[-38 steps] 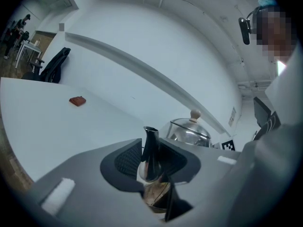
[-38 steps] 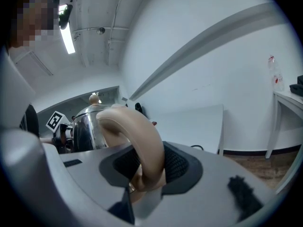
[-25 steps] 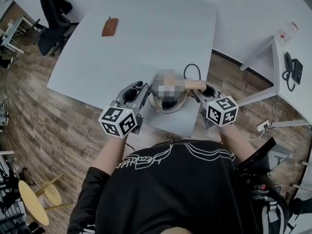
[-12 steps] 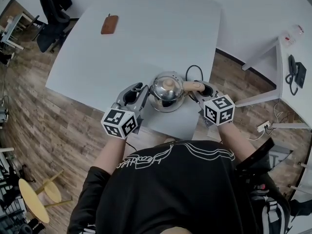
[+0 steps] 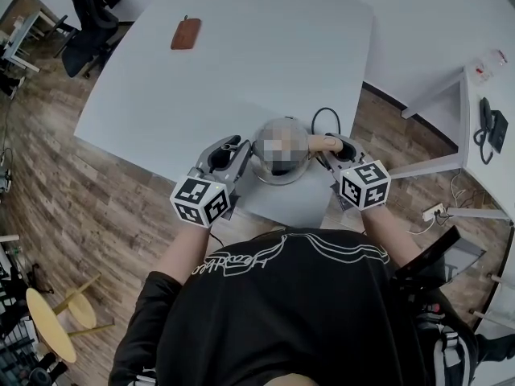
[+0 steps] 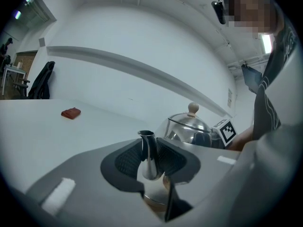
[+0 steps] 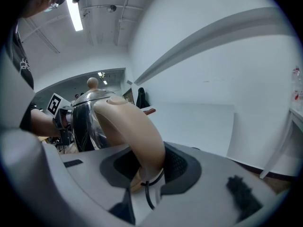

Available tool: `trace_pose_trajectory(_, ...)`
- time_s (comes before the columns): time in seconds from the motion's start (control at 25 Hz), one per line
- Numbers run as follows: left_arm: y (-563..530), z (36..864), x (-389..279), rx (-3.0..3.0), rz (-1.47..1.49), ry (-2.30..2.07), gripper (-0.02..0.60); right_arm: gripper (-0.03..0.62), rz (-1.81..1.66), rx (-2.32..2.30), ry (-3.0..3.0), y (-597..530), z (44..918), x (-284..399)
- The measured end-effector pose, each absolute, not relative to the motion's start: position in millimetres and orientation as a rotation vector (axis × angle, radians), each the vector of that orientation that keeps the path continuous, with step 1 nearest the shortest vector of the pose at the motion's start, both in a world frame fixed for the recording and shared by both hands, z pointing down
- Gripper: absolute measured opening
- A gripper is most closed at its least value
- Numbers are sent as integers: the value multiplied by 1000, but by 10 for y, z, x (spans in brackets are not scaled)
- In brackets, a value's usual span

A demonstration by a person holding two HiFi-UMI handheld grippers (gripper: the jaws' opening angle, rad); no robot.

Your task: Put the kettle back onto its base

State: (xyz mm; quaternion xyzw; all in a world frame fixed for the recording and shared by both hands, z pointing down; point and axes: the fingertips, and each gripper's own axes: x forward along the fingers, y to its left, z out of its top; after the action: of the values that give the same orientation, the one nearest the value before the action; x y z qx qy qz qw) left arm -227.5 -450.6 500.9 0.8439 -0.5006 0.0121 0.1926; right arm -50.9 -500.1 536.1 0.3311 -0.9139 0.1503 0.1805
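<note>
The left gripper (image 6: 150, 159) has its jaws partly closed, the dark ribbed pads (image 6: 127, 161) pressing on either side of the narrow steel spout (image 6: 147, 150) of the polished steel kettle (image 6: 187, 126). The spout stands upright between the pads, its lip rising above them.

The right gripper (image 7: 147, 168) has its jaws a little wider apart and is clamped on the beige curved handle (image 7: 131, 122) at the kettle's other side. The handle arches up out of the jaws towards the kettle body. A thin black cord (image 7: 148, 194) hangs between these jaws just under the handle's lower end.

In the head view the kettle sits between the two grippers, at the near edge of the large white table (image 5: 241, 63), close in front of the person. Its top is covered by a mosaic patch there, and whether it rests on its base I cannot tell. The round wooden lid knob (image 6: 192, 108) sits upright on top of the kettle. A black cable loop (image 5: 321, 112) lies on the table just behind the kettle. A flat reddish-brown pouch (image 5: 185, 33) lies well apart, near the table's far edge.
</note>
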Motion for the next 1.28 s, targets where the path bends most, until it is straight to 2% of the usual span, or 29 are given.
trace_pose_trajectory(0.56, -4510, 5081, -2304, 2264, -162, -1353, 104, 117, 467, 987, -2592, -5025, 5395, -500)
trace_pose_trajectory(0.8, -4501, 5102, -2343, 2228, -150, -1351, 140, 123, 480, 969, -2557, -5018, 5441, -506)
trace_pose_trajectory(1.0, -4435, 5139, -2437, 2199, -167, -1347, 205, 170, 488, 976, -2554, -5005, 5414, -453)
trace_pose_trajectory(1.28, -4136, 5141, -2468, 2173, -156, -1379, 208, 181, 479, 1003, -2533, -4810, 5420, -240)
